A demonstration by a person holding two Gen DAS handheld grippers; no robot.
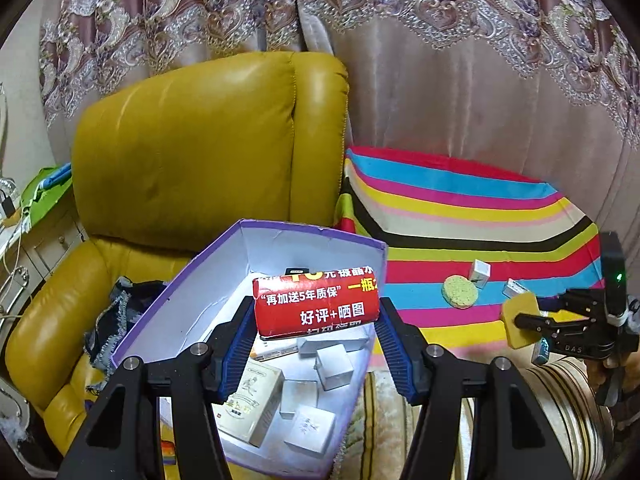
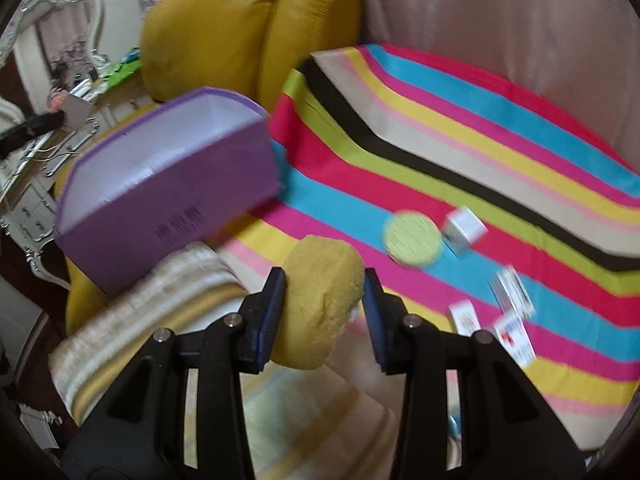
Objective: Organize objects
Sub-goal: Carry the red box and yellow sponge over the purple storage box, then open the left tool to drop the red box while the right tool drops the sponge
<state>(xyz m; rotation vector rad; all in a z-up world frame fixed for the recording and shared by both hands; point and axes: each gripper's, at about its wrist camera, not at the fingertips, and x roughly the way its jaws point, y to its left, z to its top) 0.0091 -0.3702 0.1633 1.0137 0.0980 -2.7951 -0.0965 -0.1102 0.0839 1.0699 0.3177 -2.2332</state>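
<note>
Two hand-held grippers are at work here. We see the left hand-held gripper (image 1: 318, 330) pinching a red printed card (image 1: 317, 304) between its blue pads, holding it over the open purple box (image 1: 248, 236). Inside that box lie several small white and silver cartons (image 1: 334, 364) and a cream packet (image 1: 250, 404).

We see the right hand-held gripper (image 2: 324, 312) pinching a yellow sponge (image 2: 320, 300), which bulges out above the pads; the left wrist view shows the same sponge (image 1: 520, 320) at the far right. The right wrist view is blurred, so fine detail there escapes us.

Beyond the sponge, the striped cloth (image 2: 500, 152) covers a broad flat surface; we cannot tell what lies under it. On it rest a round pale-green pad (image 2: 412, 238), a small white box (image 2: 464, 228) just beside it, and a few printed cartons (image 2: 512, 292) near the right edge.

The purple box sits against a mustard leather armchair (image 1: 192, 140), with dark denim fabric (image 1: 120, 320) bunched on the seat beside it. A striped beige cushion (image 2: 152, 300) lies below the box. Behind everything hangs a pink curtain (image 1: 460, 92) with embroidered trim, and an ornate white dresser (image 2: 36, 168) stands at the left.
</note>
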